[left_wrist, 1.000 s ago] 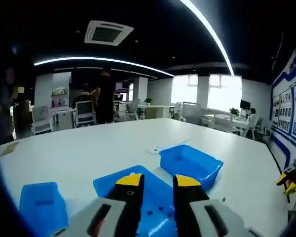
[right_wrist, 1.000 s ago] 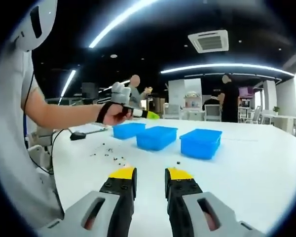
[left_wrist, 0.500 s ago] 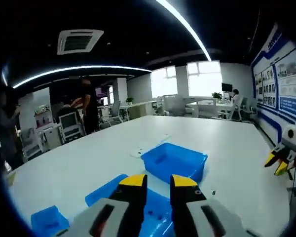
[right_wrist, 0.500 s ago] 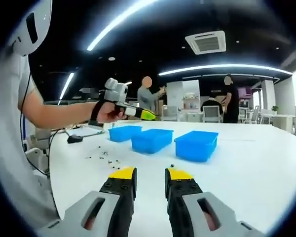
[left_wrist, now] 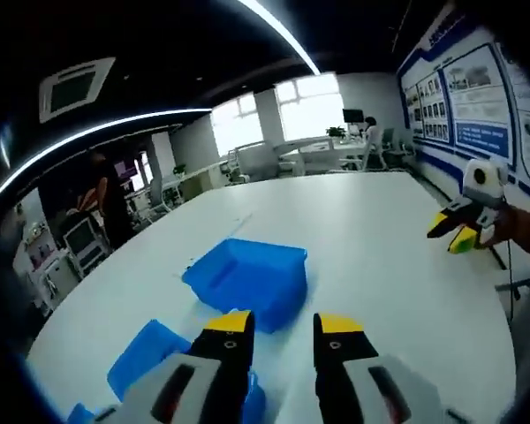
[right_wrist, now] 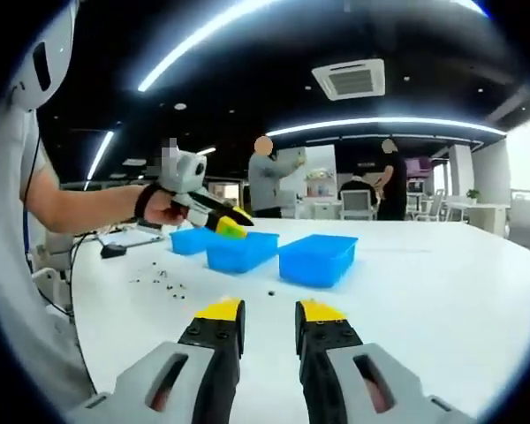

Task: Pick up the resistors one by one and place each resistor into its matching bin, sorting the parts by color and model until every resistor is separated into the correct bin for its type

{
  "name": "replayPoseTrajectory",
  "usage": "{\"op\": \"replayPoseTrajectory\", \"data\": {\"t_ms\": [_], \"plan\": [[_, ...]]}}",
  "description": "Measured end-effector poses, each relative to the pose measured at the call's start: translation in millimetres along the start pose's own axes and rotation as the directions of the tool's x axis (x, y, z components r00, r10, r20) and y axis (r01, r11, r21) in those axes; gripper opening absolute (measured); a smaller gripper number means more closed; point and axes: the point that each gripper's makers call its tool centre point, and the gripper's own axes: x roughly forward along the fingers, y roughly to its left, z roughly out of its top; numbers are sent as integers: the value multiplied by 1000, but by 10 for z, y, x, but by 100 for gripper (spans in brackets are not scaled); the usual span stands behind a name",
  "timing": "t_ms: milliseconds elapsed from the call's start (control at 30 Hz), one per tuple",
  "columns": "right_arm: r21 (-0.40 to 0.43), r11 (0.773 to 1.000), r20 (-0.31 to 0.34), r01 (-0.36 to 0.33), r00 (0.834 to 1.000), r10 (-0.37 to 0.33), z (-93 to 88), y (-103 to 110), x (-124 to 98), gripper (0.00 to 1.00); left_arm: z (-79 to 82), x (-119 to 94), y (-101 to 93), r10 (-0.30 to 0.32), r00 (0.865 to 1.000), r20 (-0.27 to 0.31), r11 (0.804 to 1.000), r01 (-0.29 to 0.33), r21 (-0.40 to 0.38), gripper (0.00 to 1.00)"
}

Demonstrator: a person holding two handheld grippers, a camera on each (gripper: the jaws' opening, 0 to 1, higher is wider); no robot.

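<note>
Right gripper (right_wrist: 268,311), jaws parted and empty, low in frame over a white table (right_wrist: 406,283). Scattered resistors (right_wrist: 159,278), too small to distinguish, lie left; three blue bins (right_wrist: 314,258) beyond. Left gripper (left_wrist: 283,322), likewise parted, hovers above bins

three blue bins (right_wrist: 315,259), scattered resistors (right_wrist: 162,277) too small to count

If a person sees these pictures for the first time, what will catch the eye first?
Three bright blue bins in a row on the white table, seen in the right gripper view. Small dark resistors lie scattered beside them, and the left gripper hangs above the bins, jaws apart.
</note>
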Motion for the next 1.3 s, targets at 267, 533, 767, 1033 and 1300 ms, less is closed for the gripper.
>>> {"op": "replayPoseTrajectory", "data": {"t_ms": [267, 533, 767, 1033, 1300], "plan": [[0, 1000, -10, 24, 1000, -24, -61, -14, -130, 25, -198, 212, -298, -209, 953, -221, 965, 237, 108, 28], [-13, 999, -4, 29, 1000, -29, -60, 47, -238, 25, -534, 532, -563, -358, 843, -401, 920, 392, 4, 24], [-27, 998, -19, 60, 998, -61, -84, -80, -332, 25, -480, 782, -593, -386, 833, -397, 918, 390, -75, 21], [-32, 996, -23, 81, 996, -82, -68, -194, -371, 25, -506, 804, -613, -372, 824, -427, 920, 390, -49, 12], [-21, 998, -36, 59, 998, -59, -126, -175, -275, 25, -476, 766, -691, -406, 810, -424, 894, 449, 3, 7]]}}
